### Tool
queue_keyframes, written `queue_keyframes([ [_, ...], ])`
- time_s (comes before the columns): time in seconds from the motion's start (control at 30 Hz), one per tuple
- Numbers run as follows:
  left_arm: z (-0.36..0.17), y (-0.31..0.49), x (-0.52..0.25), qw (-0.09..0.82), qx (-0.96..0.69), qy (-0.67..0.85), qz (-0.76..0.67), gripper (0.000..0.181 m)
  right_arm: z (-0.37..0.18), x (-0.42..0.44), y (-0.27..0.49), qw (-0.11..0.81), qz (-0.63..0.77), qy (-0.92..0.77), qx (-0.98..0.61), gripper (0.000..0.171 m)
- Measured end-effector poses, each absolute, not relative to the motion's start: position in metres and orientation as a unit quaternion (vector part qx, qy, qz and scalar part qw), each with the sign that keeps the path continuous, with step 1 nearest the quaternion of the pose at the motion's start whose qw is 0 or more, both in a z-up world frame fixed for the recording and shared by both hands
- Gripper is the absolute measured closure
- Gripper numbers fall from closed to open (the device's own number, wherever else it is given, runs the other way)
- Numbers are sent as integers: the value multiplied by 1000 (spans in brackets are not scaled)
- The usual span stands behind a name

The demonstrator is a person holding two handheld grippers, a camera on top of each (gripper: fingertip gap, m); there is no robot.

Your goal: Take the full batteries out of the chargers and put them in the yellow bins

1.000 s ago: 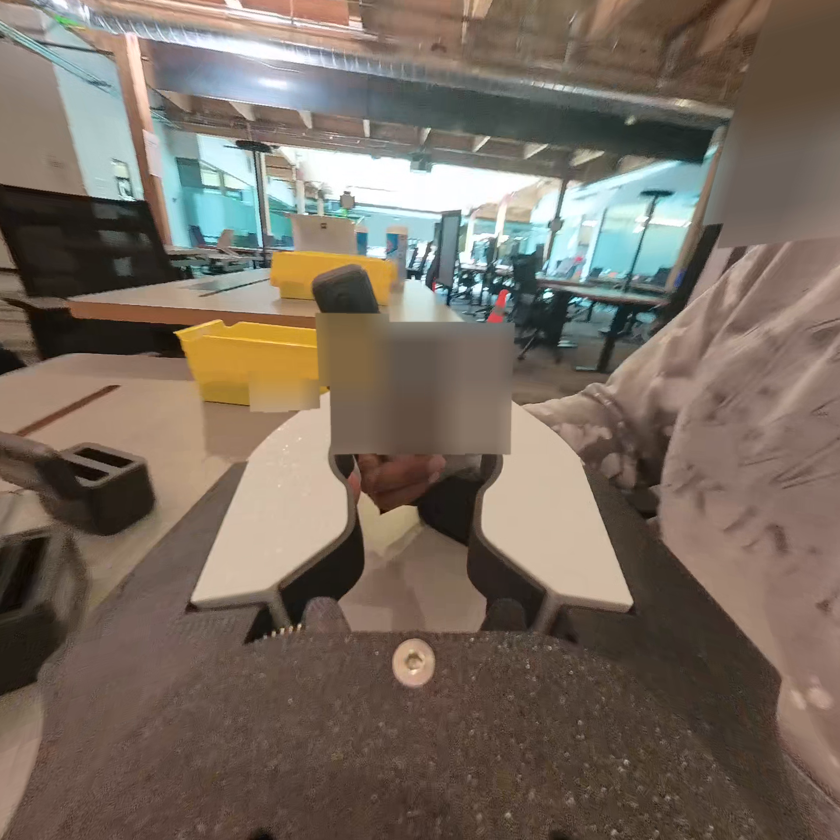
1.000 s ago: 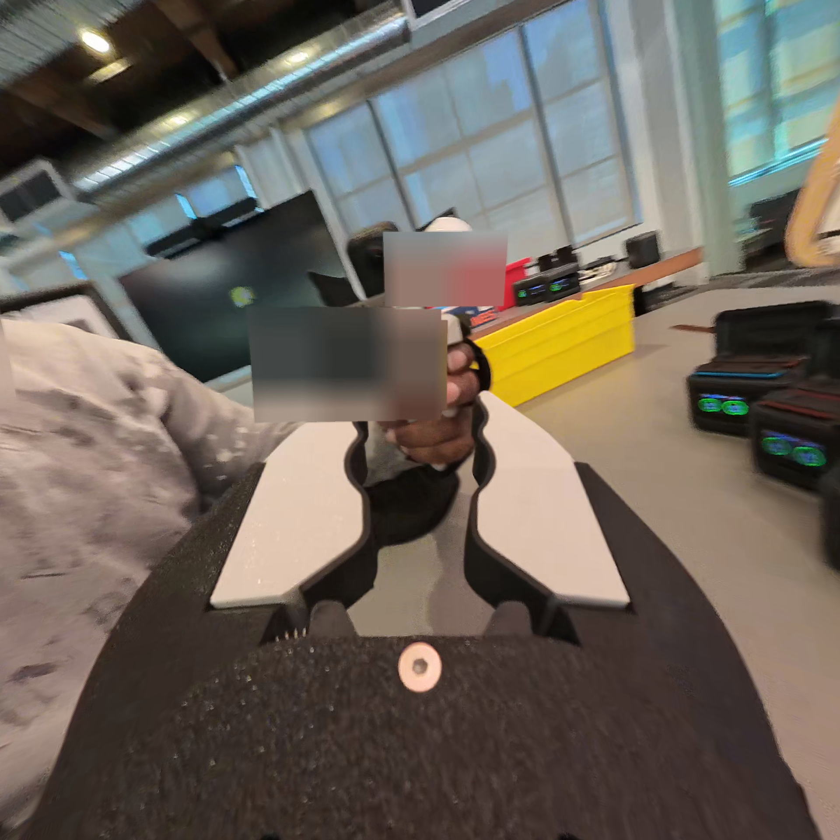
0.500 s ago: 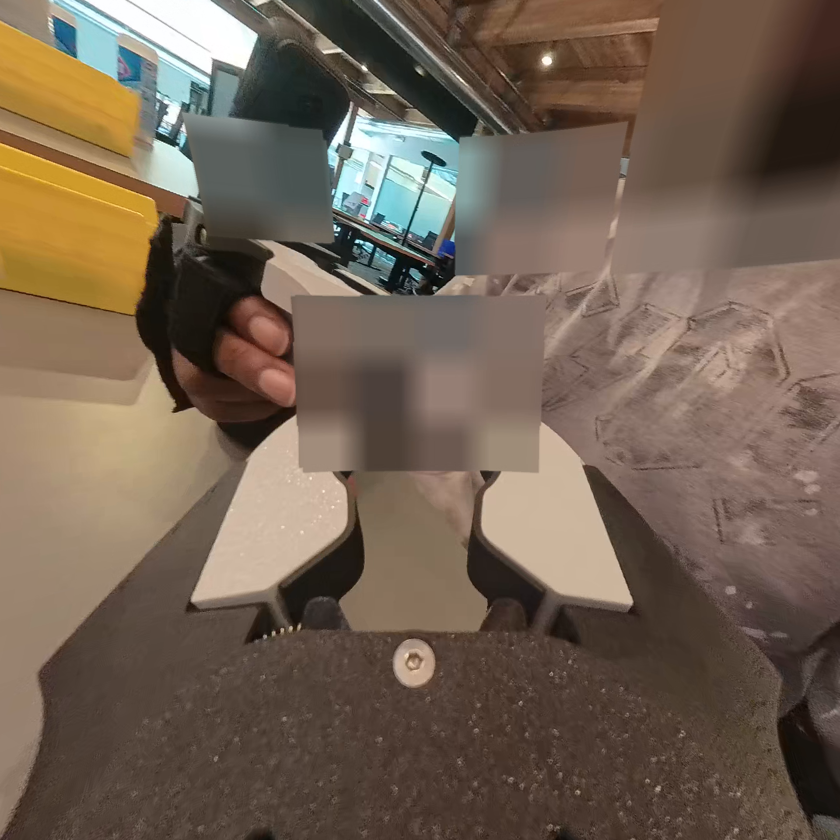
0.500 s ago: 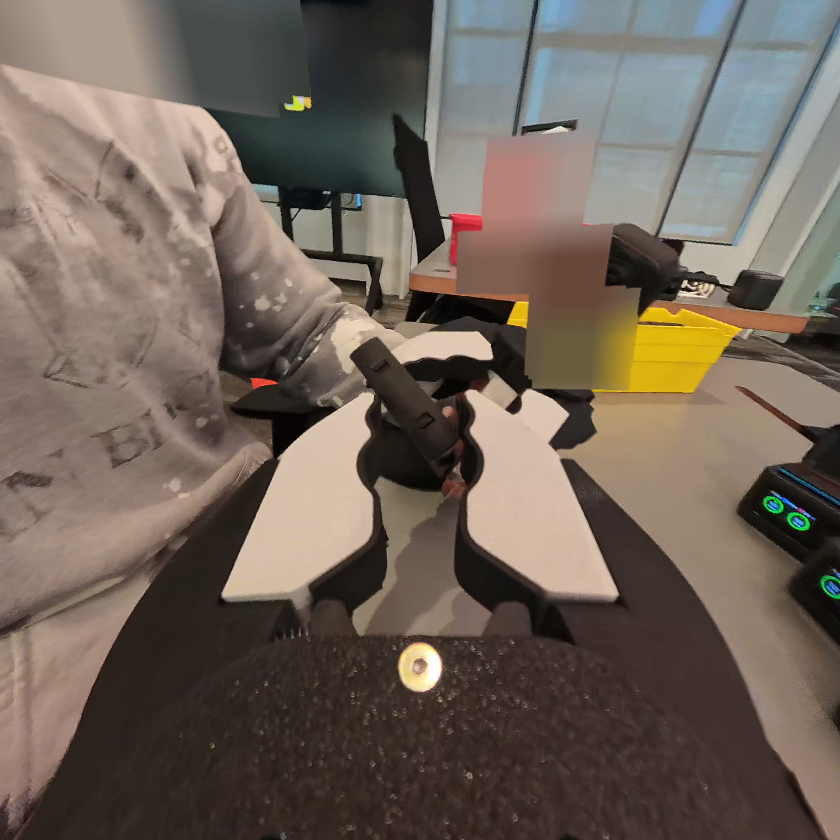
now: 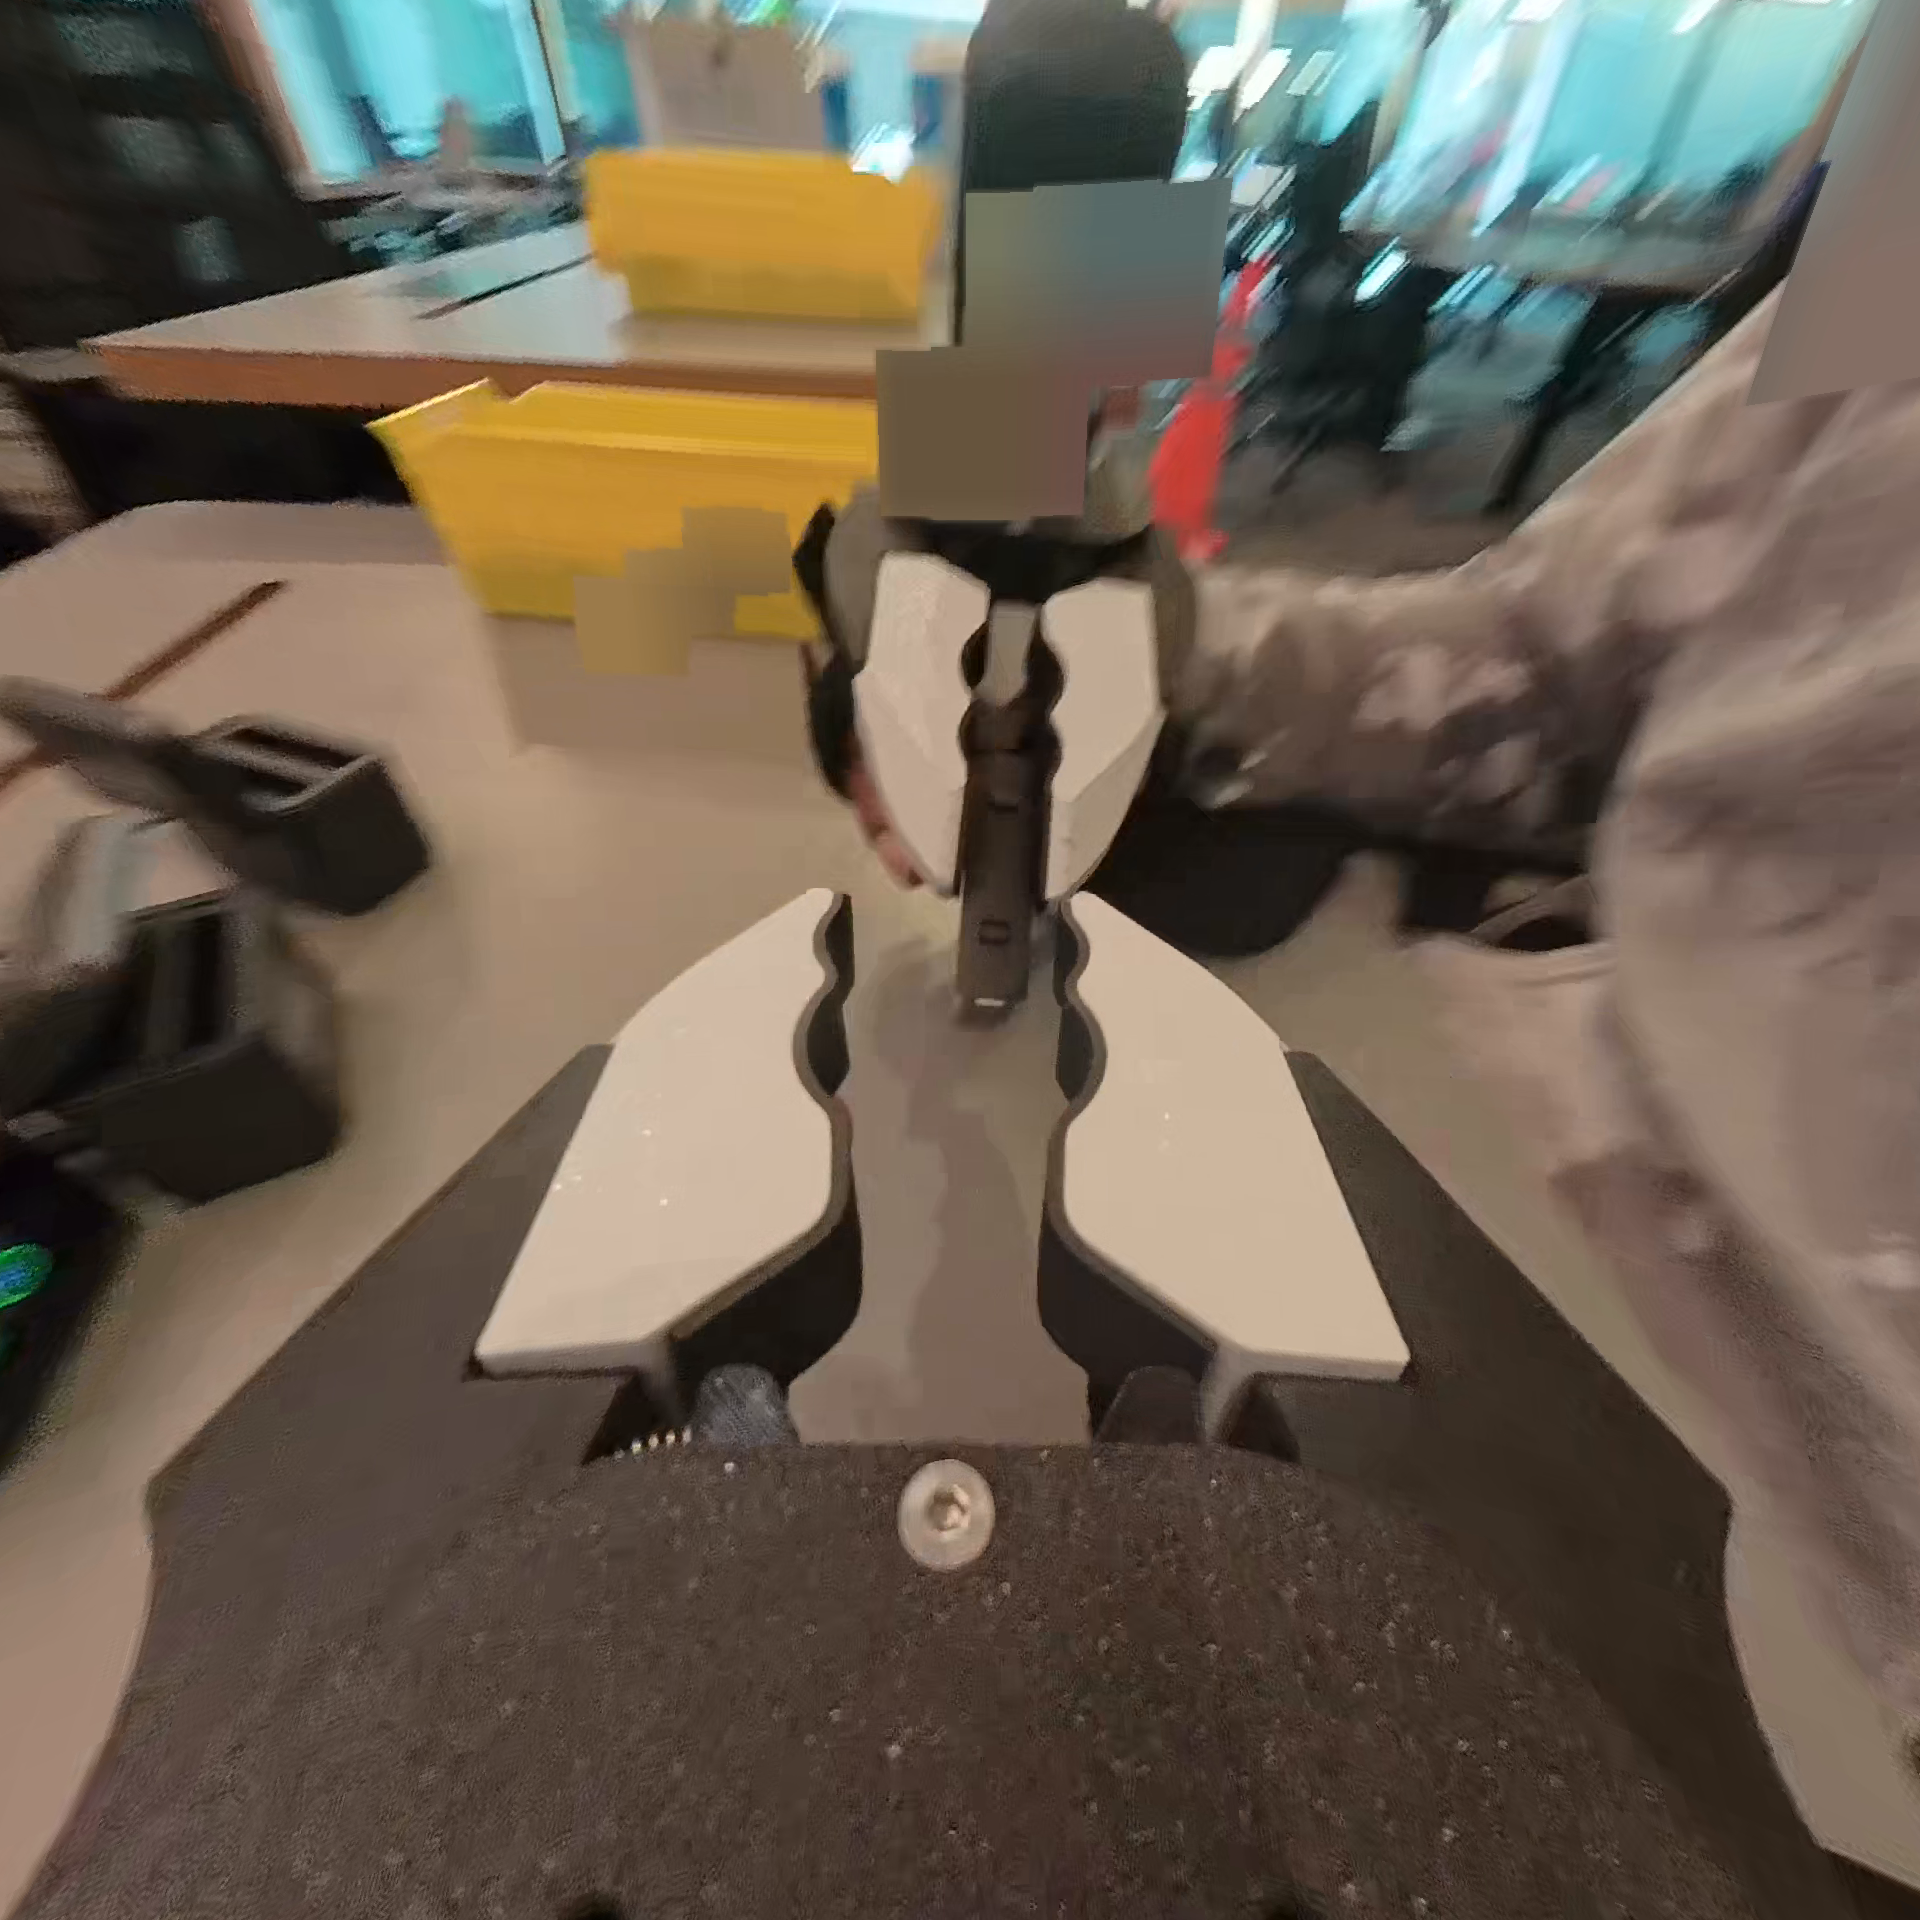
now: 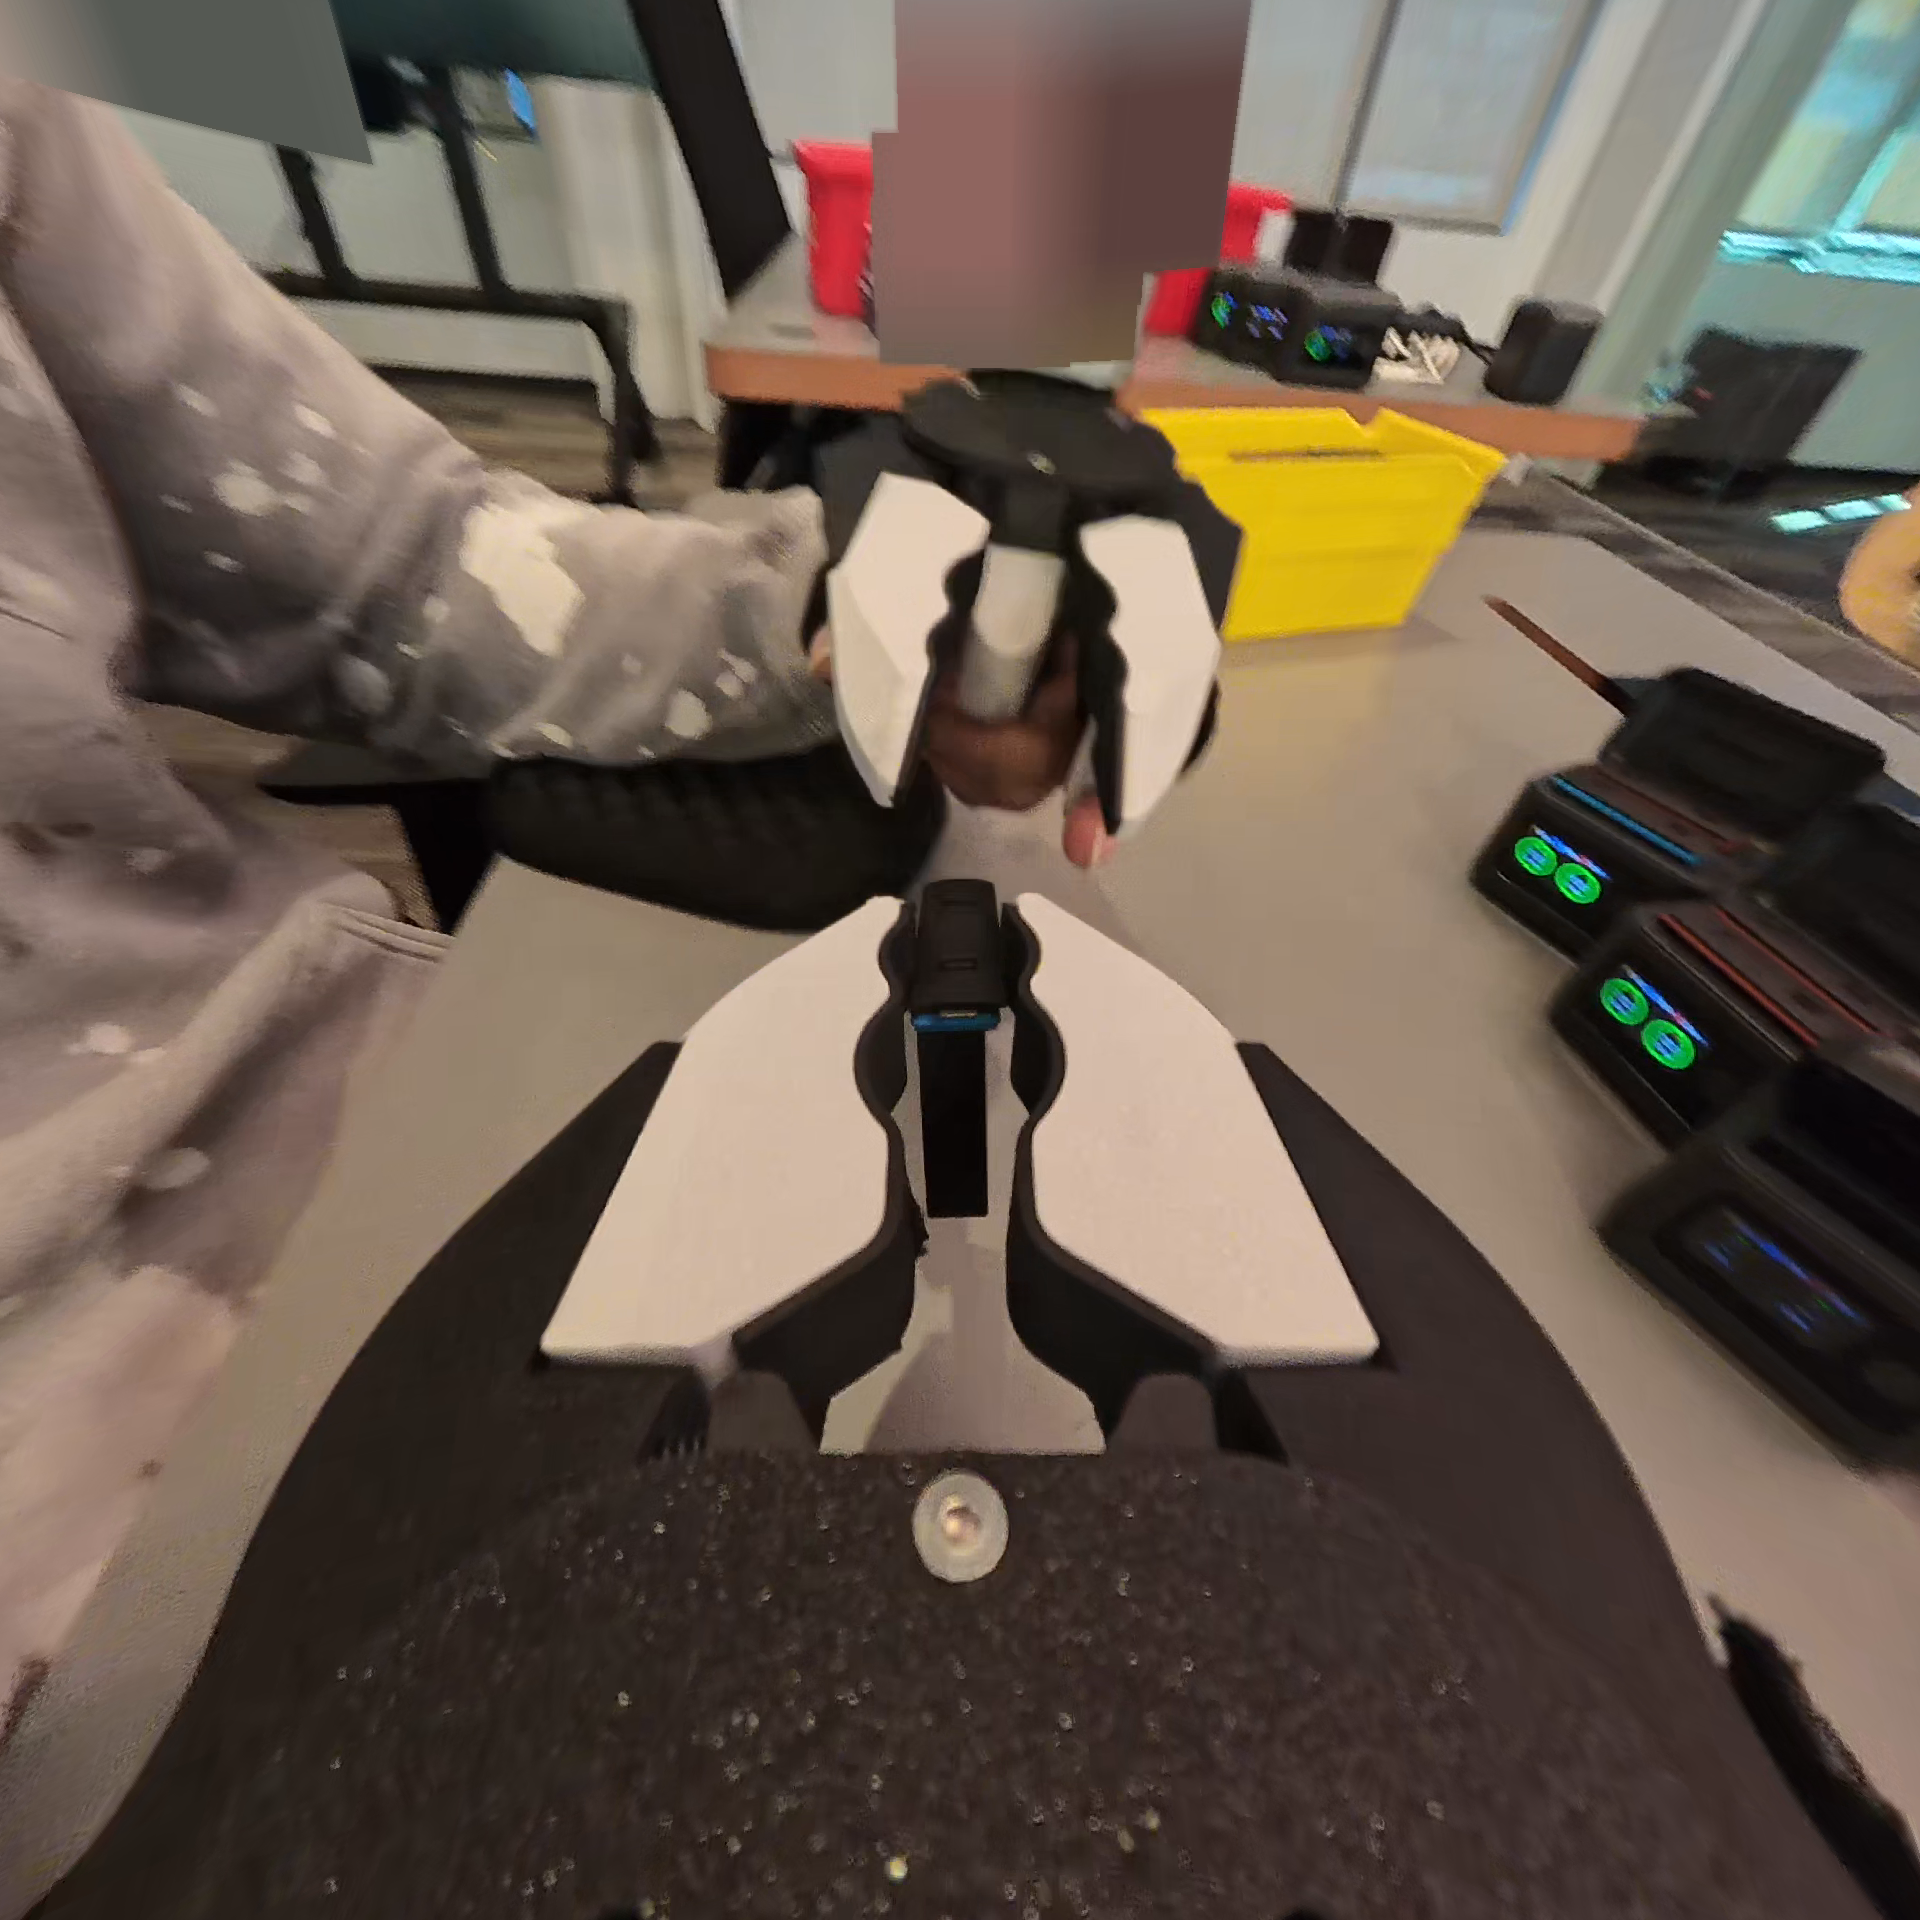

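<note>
My right gripper [image 6: 956, 914] is shut on a black battery [image 6: 954, 1039] with a blue band, which lies straight along the fingers just above the table. In the left wrist view the right gripper [image 5: 1003, 883] faces me with the battery [image 5: 995, 883] pointing at me. The battery's end reaches between my left gripper's [image 5: 951, 914] fingertips, nearer the right pad, and neither pad touches it. My left gripper is open, and it also shows in the right wrist view [image 6: 1003, 810]. Yellow bins [image 5: 644, 488] [image 6: 1340, 520] stand behind.
Black chargers with green lights [image 6: 1590, 862] [image 6: 1662, 1018] line the table's right side, and more chargers [image 5: 281, 800] sit at the left. A second yellow bin [image 5: 758, 239] is on the far desk. The person's grey sleeve [image 5: 1558, 727] lies alongside. Only a small space, under 4 cm, lies between the two pairs of fingers.
My right jaws narrowed and shut on the battery, which was tilted half a second ago and now lies straight. My left jaws narrowed. Both grippers swung round to face each other low over the table.
</note>
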State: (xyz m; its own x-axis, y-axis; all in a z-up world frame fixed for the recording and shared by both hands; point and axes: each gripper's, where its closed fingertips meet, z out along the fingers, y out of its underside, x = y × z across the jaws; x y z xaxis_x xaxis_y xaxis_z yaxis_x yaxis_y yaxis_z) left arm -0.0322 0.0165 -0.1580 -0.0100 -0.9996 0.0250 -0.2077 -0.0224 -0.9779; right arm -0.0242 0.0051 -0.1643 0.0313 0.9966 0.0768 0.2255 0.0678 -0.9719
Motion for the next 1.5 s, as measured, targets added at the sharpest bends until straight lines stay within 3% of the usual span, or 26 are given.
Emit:
queue_keyframes([
  [0.1,-177,31,-29,467,-579,575,-342,146,-180,-23,21,470,359,-562,-578,156],
  [0.3,-224,26,-19,422,-589,650,-228,154,-194,-28,21,457,327,-582,-588,157],
  [0.33,-225,24,-18,421,-587,652,-231,163,-196,-29,19,453,328,-585,-587,157],
  [0.43,-227,22,-19,410,-590,655,-234,166,-200,-31,17,448,323,-594,-585,156],
  [1.0,-204,19,-27,410,-584,613,-341,166,-194,-27,20,452,349,-576,-584,156],
  [1.27,-165,19,-24,469,-539,539,-446,158,-137,-20,19,517,486,-471,-524,157],
  [1.5,-157,17,-21,470,-542,528,-455,170,-123,-14,22,525,536,-430,-501,156],
])
